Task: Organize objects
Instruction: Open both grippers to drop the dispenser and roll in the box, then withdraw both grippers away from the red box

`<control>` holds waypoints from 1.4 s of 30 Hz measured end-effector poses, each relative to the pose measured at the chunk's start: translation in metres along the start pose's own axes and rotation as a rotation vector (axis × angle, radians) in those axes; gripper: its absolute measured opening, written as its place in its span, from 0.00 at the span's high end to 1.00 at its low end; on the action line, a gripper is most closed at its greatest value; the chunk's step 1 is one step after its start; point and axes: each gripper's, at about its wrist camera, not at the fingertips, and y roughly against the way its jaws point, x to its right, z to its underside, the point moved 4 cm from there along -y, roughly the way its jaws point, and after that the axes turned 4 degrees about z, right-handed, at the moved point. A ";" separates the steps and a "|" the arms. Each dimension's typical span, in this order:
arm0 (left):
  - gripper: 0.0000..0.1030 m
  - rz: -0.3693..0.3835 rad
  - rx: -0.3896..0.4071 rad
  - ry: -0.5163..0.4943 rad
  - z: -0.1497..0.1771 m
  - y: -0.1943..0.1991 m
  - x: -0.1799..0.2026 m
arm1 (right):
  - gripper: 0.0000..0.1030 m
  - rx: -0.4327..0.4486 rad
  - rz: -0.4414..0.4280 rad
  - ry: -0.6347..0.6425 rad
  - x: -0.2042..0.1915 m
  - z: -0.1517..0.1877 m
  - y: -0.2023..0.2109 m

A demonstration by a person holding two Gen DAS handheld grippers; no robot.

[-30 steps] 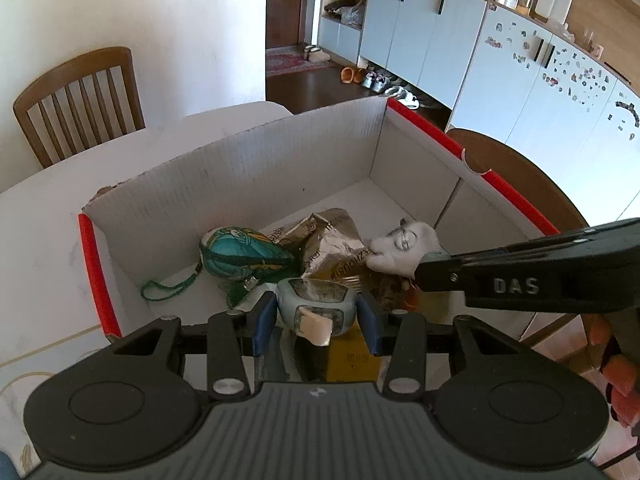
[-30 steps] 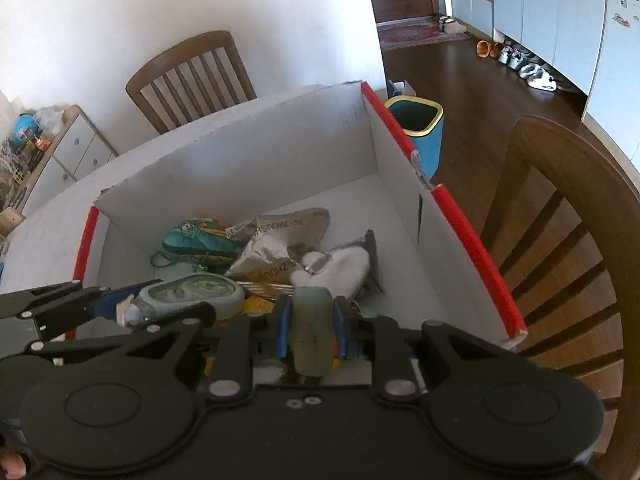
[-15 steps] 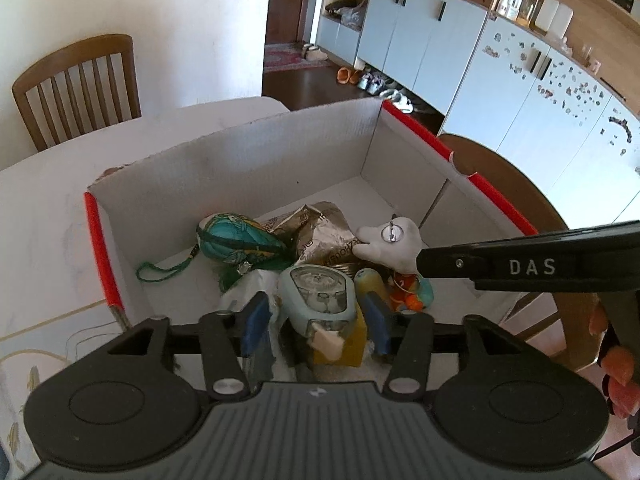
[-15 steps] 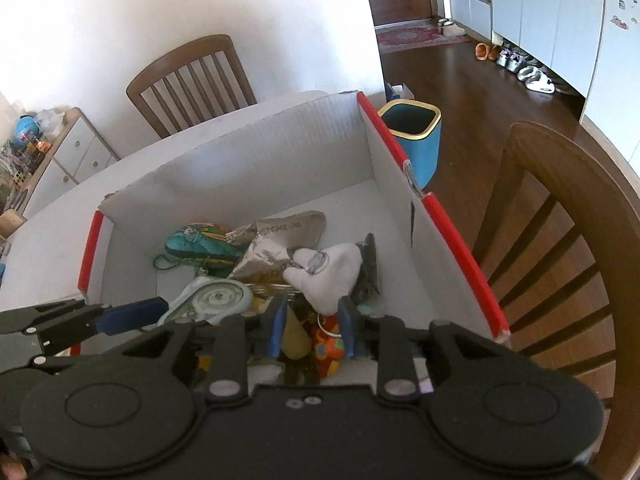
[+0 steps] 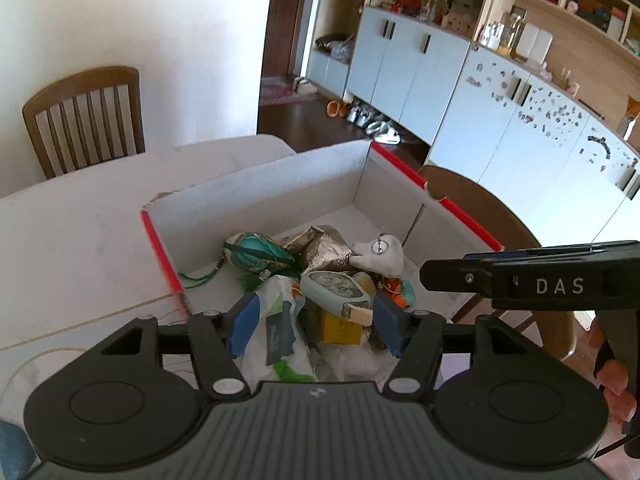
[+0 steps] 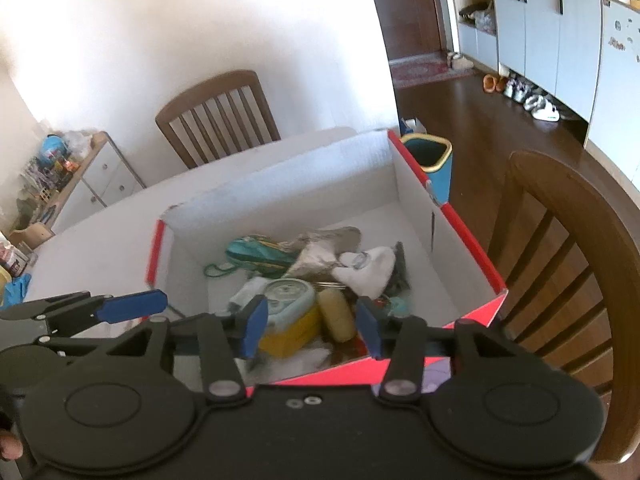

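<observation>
White table under everything, pale top bare at the left. On it, a white cardboard box with red-edged rims – open-topped, walls upright, far half of the floor bare, clutter heaped toward the near wall. Probably light and a bit floppy at the corrugated walls; better left standing than lifted by a rim.

Inside, from big to small:

- Crinkled white-and-green plastic bag at the near wall – soft, slippery, likely to slide out of a shallow pinch; best gathered at a fold.
- Teal pouch with a green cord, toward the left side of the box; soft, light, easy to take by the cord or the bunched middle.
- Silvery foil packet just beside the pouch, creased, probably slick and noisy, weak at the seams.
- White plush toy with a metal ring, touching the foil packet; squashy, forgiving anywhere on the body.
- Pale green oval case lying on a yellow box; hard shell, smooth, likely to slip unless squeezed across its narrow sides.
- Yellowish roller next to the yellow box, rounded – prone to roll away.

Left gripper above the near end of the heap, jaws opening, blue pads spread with nothing pressed between them; the case and bag merely lie below the gap. Right gripper likewise over the near rim, jaws opening, pads apart, roller seen beneath but not pinched.
</observation>
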 end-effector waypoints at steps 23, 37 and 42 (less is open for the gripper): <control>0.15 0.037 0.115 -0.041 0.025 0.099 -0.031 | 0.11 0.208 -0.024 0.040 -0.065 0.049 0.077; 0.00 0.053 0.148 -0.060 0.047 0.122 -0.036 | 0.01 0.287 0.018 0.085 -0.091 0.080 0.100; 0.00 0.062 0.155 -0.056 0.053 0.127 -0.039 | 0.01 0.291 0.025 0.063 -0.092 0.088 0.102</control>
